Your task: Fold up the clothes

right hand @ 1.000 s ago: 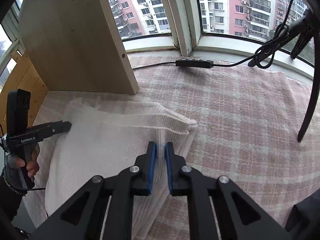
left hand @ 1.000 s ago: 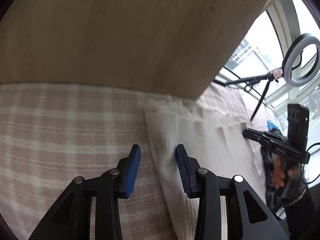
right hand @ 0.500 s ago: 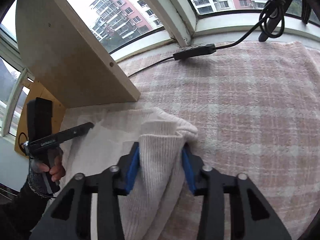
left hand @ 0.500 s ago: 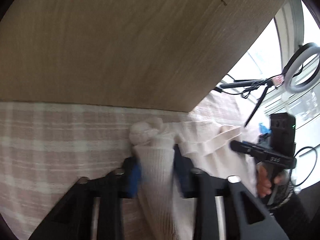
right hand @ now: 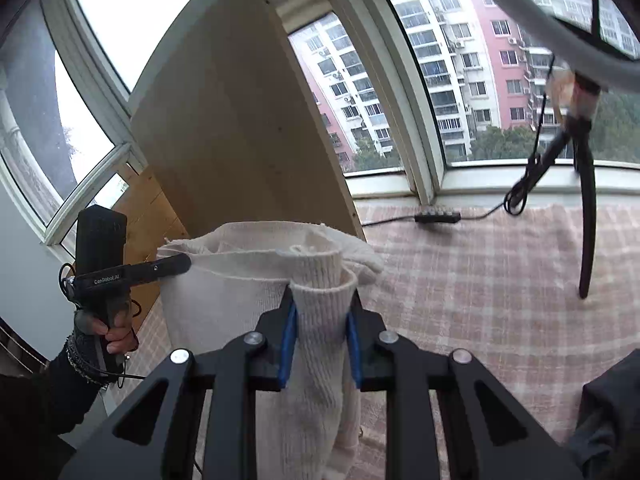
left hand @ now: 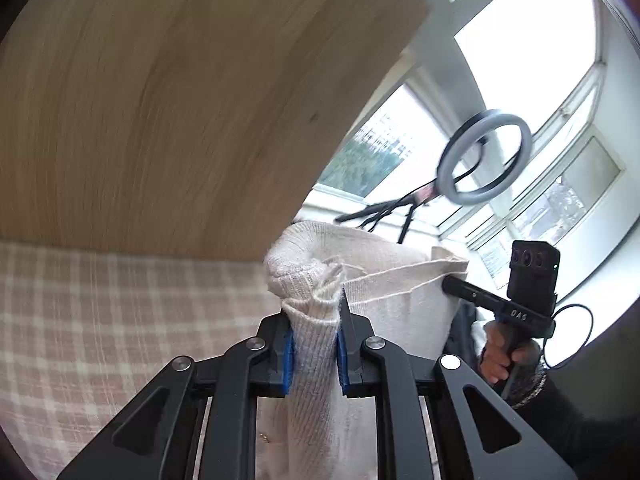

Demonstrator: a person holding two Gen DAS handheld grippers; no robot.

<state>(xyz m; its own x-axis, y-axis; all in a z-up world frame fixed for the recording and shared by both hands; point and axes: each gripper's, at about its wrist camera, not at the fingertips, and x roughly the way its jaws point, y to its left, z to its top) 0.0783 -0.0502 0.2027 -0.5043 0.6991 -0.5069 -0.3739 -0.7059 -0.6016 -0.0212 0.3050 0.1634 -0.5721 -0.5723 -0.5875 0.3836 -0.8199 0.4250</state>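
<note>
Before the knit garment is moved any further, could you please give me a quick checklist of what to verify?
1. Left claw grips the cream knit garment: ok, jaws closing on it.
2. Right claw grips the garment: ok, jaws closing on it.
3. Top edge spans both claws: ok.
4. Garment clear of the wooden panel: cannot tell.
5. Hem off the checked cloth: cannot tell, hidden.
6. Ring light out of the way: ok.

The right gripper point(right hand: 318, 334) is closing its blue pads on a bunched fold of the cream knit sweater point(right hand: 248, 276). At left, the left gripper point(right hand: 176, 265) meets the garment's far corner. Behind stands a wooden panel point(right hand: 240, 120); pink plaid cloth point(right hand: 480, 300) spreads right.
</note>
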